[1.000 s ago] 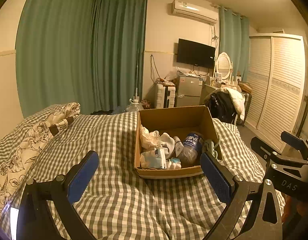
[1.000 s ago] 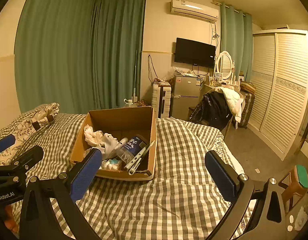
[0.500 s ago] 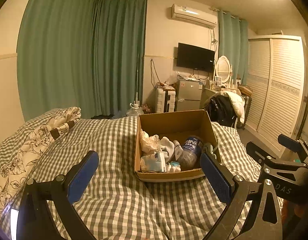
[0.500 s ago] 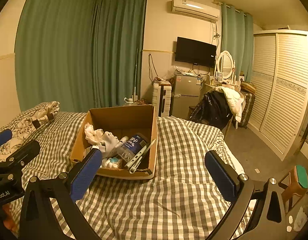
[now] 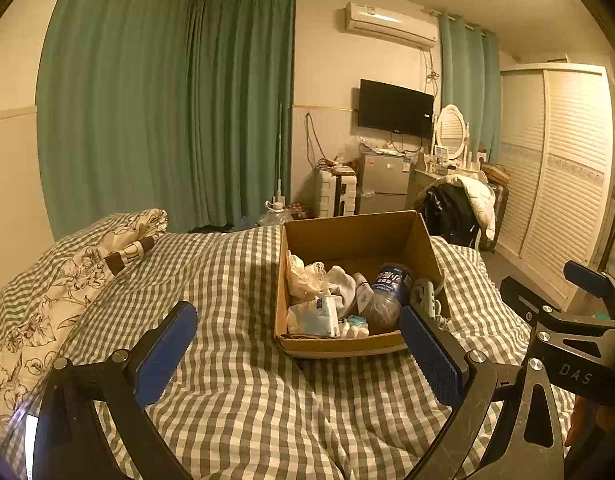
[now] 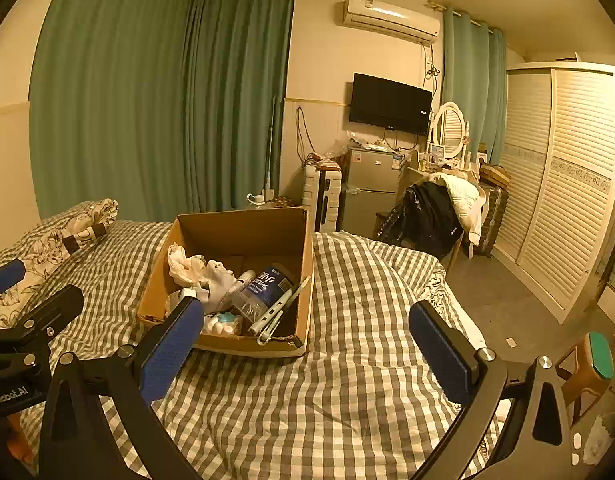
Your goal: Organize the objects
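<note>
An open cardboard box [image 5: 347, 236] sits on the checked bedspread, also in the right wrist view [image 6: 243, 232]. It holds a clear bottle with a blue label [image 5: 387, 292] [image 6: 263, 288], white cloth [image 5: 307, 276], a tissue pack [image 5: 313, 318], a small blue-white item [image 6: 223, 322] and a white power strip [image 5: 425, 296] [image 6: 279, 308]. My left gripper [image 5: 297, 340] is open and empty, in front of the box. My right gripper [image 6: 303, 328] is open and empty, in front of the box's right corner.
A floral pillow [image 5: 67, 280] lies at the left of the bed. Beyond the bed stand a suitcase [image 5: 335, 198], a small fridge [image 5: 381, 182], a chair with clothes [image 5: 455, 204] and a slatted wardrobe [image 5: 563, 176]. A stool [image 6: 591, 364] stands right of the bed.
Both grippers have drawn back and tilted up slightly, so the box sits a little lower and farther in both views. Both stay open and empty.
</note>
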`<state>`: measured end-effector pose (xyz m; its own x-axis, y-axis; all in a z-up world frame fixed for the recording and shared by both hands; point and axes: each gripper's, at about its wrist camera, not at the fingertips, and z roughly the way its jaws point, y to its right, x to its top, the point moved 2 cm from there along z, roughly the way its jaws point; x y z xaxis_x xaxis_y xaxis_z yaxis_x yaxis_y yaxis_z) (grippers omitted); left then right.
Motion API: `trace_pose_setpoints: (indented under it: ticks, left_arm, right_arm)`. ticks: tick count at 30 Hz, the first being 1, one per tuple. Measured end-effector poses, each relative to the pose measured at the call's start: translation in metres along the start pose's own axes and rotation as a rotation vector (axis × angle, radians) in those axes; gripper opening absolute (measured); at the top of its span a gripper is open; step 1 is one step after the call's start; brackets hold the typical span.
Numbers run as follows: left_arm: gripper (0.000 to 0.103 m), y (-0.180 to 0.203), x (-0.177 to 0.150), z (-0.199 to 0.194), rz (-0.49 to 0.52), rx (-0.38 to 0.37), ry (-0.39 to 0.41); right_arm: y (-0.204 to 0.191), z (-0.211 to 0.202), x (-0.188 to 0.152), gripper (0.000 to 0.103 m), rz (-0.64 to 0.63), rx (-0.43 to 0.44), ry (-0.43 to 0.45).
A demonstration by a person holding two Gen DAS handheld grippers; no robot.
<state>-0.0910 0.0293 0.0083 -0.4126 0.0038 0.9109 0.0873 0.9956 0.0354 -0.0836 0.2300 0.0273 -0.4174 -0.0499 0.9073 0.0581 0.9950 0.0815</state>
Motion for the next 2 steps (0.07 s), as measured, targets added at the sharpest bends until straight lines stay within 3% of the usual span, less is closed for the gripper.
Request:
trace_pose_setpoints:
  ticks: [2]
  left_arm:
    - [0.103, -0.0010, 0.0000, 0.0003, -0.001, 0.000, -0.002]
  right_arm:
    - [-0.0006, 0.0005, -0.0009, 0.103, -0.004, -0.002, -0.004]
